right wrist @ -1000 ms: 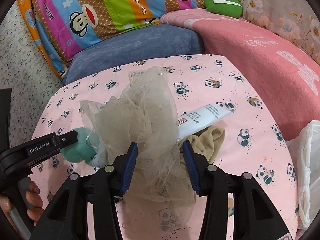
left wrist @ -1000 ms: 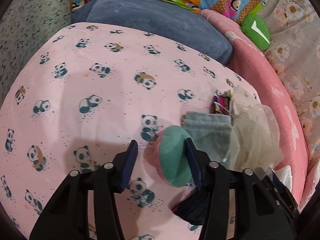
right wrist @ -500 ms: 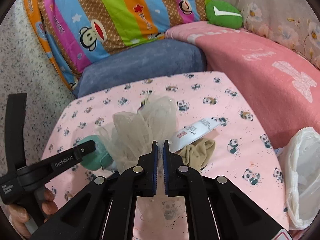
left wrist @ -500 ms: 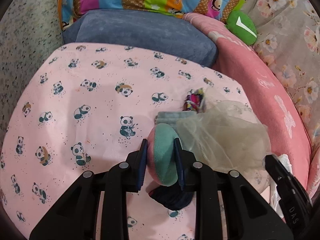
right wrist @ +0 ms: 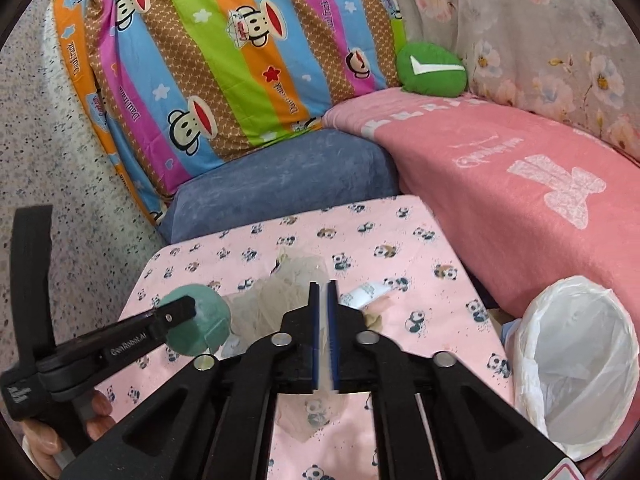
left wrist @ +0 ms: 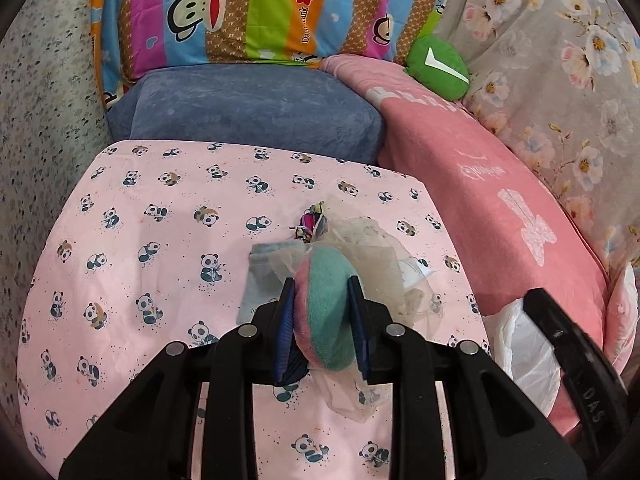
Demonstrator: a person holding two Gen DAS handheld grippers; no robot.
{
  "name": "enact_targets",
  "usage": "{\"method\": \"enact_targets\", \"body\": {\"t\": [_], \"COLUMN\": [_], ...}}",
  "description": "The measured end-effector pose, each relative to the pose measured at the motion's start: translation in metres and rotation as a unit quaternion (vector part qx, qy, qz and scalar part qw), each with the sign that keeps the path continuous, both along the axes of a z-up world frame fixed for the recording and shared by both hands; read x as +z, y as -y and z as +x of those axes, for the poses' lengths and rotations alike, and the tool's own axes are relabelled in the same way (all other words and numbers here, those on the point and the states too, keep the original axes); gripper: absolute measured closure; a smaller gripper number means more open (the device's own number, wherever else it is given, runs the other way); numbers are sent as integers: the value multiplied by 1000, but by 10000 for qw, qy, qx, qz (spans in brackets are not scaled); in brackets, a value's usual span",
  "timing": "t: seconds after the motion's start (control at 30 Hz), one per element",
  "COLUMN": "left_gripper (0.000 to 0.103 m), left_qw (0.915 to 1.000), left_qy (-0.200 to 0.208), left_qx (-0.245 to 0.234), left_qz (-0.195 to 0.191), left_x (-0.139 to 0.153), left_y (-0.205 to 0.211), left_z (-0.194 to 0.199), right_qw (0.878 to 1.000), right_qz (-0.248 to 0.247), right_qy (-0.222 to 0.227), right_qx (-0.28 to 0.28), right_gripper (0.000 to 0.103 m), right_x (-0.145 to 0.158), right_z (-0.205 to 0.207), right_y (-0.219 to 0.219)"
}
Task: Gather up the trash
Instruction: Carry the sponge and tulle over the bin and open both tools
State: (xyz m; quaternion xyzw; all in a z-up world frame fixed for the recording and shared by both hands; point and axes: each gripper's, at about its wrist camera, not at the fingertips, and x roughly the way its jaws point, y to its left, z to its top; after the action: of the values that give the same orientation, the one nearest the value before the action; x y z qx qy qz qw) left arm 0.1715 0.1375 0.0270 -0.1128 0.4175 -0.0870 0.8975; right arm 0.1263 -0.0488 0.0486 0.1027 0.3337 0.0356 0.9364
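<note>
Two tongs in play. We see the left tongs (left wrist: pixel 322 322) clamped on a plush pad (left wrist: pixel 326 312), teal on one face w/ a pink rim, held just above the panda-print sheet (left wrist: pixel 160 240). From the right wrist view the same left tongs (right wrist: pixel 182 312) come in from the left, teal pad (right wrist: pixel 204 326) at the tip, w/ a bit of the person's hand (right wrist: pixel 48 436) at the near-left edge.

Right tongs (right wrist: pixel 324 336) are pinched nearly together on a sheer beige tulle (right wrist: pixel 280 296); the fabric shows between the blue pads (right wrist: pixel 333 340) and hangs out below them. In the left wrist view the tulle (left wrist: pixel 384 264) bunches just right of the pad.

On the sheet beside it: a folded grey cloth (left wrist: pixel 260 272) to the left, a small multicolour scrap (left wrist: pixel 310 224) on the far side, and a white tube (right wrist: pixel 366 292) partly under the tulle.

White bag-lined bin (right wrist: pixel 576 364) sits near right, off the sheet's edge, mouth open, next to the pink blanket (right wrist: pixel 500 168). Far side: blue cushion (left wrist: pixel 248 108), striped monkey pillow (right wrist: pixel 224 64), green plush (right wrist: pixel 432 68).
</note>
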Motion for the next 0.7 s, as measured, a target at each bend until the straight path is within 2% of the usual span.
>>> {"method": "enact_targets", "body": {"t": [0.03,0.1,0.43,0.47,0.5,0.53,0.57,0.7], "left_gripper": [78,78,78,78,78,78,78,78], "left_qw": [10000,10000,9993,9992,9990,9989,9989,9989], "left_qy": [1,-17,-134,-132,-134,-137,-143,-158], "left_qx": [-3,15,74,80,83,87,88,73], "left_qz": [36,84,351,380,413,432,437,437], "left_x": [0,-2,-19,-20,-21,-22,-23,-23], "left_y": [0,-1,-19,-20,-21,-21,-22,-20], "left_z": [-2,-4,-4,-4,-3,-3,-3,-1], "right_qw": [10000,9999,9962,9958,9955,9950,9944,9962], "right_qz": [6,-20,7,15,27,44,42,96], "right_qy": [-62,-153,-820,-867,-903,-946,-1006,-827], "right_qx": [23,58,288,287,284,302,324,263], "right_gripper": [73,61,61,63,74,95,102,102], "right_x": [-4,-14,-80,-84,-87,-89,-90,-74], "right_z": [1,4,41,45,48,51,53,49], "right_y": [-1,-5,-33,-34,-35,-36,-36,-29]}}
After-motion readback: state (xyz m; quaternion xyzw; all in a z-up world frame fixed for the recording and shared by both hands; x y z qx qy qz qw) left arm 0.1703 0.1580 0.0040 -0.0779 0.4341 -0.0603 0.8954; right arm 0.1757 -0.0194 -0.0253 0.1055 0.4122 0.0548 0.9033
